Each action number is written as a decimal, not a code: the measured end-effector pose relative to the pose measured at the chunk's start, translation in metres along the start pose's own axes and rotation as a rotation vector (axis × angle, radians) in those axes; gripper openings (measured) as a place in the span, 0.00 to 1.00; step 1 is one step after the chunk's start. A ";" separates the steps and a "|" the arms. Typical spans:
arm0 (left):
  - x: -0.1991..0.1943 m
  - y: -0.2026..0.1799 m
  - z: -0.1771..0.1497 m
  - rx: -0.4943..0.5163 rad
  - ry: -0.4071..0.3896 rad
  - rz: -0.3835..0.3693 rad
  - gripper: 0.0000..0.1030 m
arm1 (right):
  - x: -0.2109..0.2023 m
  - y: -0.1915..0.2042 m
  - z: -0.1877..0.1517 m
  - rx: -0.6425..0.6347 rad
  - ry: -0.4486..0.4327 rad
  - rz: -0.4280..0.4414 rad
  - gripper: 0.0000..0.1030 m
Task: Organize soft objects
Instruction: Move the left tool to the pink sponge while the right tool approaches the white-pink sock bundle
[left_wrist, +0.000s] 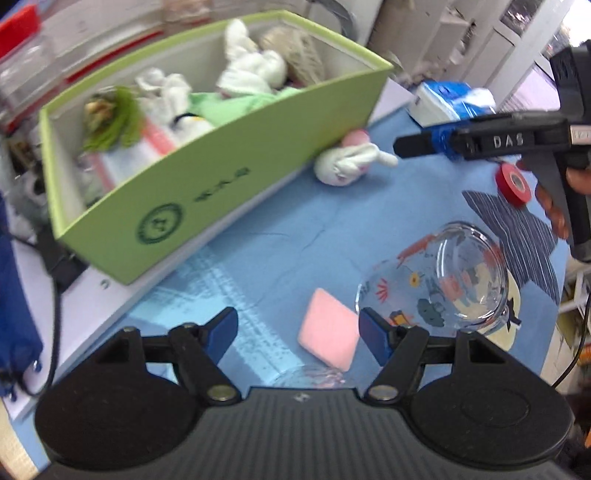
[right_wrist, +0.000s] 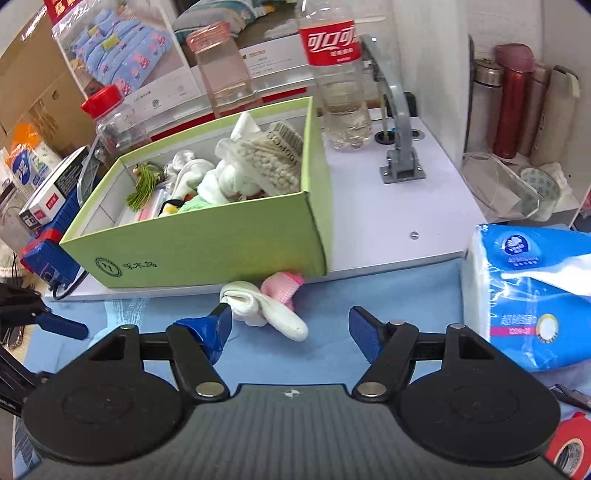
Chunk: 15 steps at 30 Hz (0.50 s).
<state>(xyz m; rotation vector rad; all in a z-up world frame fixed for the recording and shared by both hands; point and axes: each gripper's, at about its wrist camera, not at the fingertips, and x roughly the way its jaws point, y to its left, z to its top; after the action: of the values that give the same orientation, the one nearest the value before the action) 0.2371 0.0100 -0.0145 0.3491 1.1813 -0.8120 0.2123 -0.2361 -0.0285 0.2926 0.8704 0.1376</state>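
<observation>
green box (right_wrist: 207, 251) of soft toys, white-pink sock bundle (right_wrist: 264, 308) outside — both tongs empty

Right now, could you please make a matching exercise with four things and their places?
Things:
1. pink sponge
2. white and pink sock bundle
3. cotton swabs pack
4. red tape roll

Places:
A. inside the green box
B. on the striped cloth
C. outside the box, against its front wall
D. beside the patterned glass

Pairs: 1-D, 2-C, 3-A, 4-B

Blue-covered table (right_wrist: 332, 350), white counter (right_wrist: 388, 206), cluttered white shelving (left_wrist: 480, 44)
</observation>
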 end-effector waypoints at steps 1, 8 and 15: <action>0.005 -0.004 0.002 0.032 0.025 -0.010 0.69 | -0.001 -0.002 0.000 0.007 0.002 0.005 0.54; 0.036 -0.016 0.015 0.183 0.169 -0.055 0.69 | -0.003 -0.005 0.005 0.021 -0.004 0.024 0.54; 0.057 -0.018 0.022 0.231 0.233 -0.025 0.69 | 0.000 -0.006 0.009 0.036 0.005 0.048 0.55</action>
<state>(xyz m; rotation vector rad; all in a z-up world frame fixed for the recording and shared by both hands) 0.2475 -0.0379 -0.0550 0.6336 1.3123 -0.9509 0.2193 -0.2434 -0.0251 0.3466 0.8715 0.1674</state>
